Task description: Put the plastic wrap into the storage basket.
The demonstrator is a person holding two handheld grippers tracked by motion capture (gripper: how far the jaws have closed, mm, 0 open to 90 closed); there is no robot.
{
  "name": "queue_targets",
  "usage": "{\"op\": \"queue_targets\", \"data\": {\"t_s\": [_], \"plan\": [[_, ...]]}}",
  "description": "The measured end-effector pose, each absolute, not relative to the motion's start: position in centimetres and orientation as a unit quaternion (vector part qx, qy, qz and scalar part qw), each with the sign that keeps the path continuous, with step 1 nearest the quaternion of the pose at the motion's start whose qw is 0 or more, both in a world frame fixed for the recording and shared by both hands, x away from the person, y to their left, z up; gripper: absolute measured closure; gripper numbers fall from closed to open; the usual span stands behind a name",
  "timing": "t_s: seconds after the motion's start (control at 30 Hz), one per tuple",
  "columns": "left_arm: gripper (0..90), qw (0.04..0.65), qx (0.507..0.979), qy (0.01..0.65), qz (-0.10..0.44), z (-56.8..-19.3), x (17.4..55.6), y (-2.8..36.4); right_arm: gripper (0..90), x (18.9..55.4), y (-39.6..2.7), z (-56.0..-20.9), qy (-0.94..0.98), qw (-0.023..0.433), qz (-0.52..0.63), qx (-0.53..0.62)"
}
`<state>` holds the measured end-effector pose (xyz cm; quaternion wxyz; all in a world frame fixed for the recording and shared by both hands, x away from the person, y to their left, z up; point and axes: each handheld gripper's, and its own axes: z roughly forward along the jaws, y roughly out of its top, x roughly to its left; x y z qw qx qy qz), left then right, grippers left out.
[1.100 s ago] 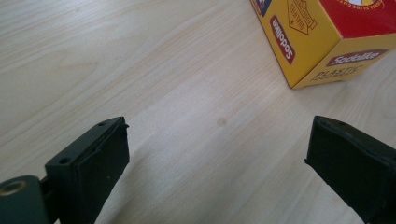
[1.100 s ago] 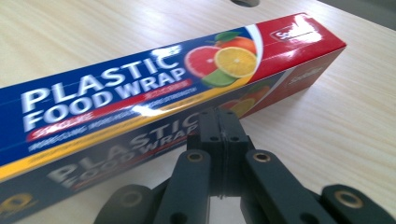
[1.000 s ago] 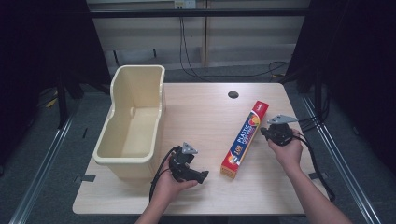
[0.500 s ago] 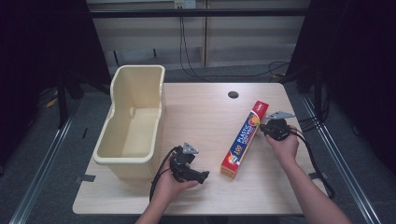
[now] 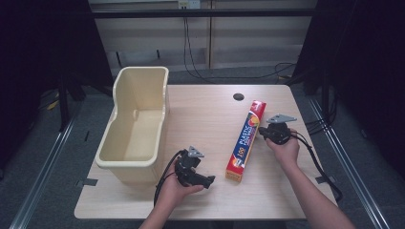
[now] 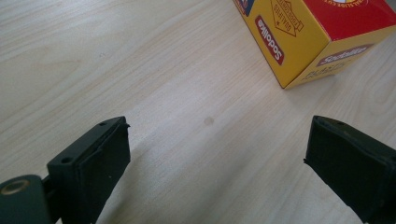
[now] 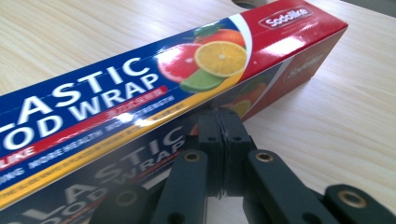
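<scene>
A pale wooden table (image 5: pixel 200 109) carries everything here, and the biggest thing on it is a cream plastic bin (image 5: pixel 136 126), standing upright and empty well off to the left of the left claw (image 5: pixel 208 181). Next in size is the box of plastic wrap (image 5: pixel 246 140) — long, red, blue and yellow — lying flat between the two claws, its length running away from the person. The right claw (image 5: pixel 263 131), held in the person's right hand (image 5: pixel 284 149), sits against the box's right side near the far end; in the right gripper view its jaws are pressed together with nothing between them, their tips touching or almost touching the box's side just under the top edge. The left claw lies low over the table in the left hand (image 5: pixel 179 186), pointing right toward the box's near end; its jaws stand wide apart over bare wood, with the yellow corner of the box (image 6: pixel 310 37) ahead of them — near, but not touching. A small dark round hole (image 5: pixel 238 97) sits in the tabletop beyond the box's far end.
</scene>
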<state>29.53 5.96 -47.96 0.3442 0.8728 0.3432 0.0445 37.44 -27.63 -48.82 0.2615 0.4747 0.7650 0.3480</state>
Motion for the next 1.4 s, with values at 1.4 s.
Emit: {"op": "queue_targets", "data": {"t_s": [1.4], "plan": [[5.6, 0.349, 0.865, 0.359, 0.039, -46.9, 29.5, 6.3, 81.8, 35.6, -19.1, -49.1, 0.812, 0.218, 0.398, 0.368]]}}
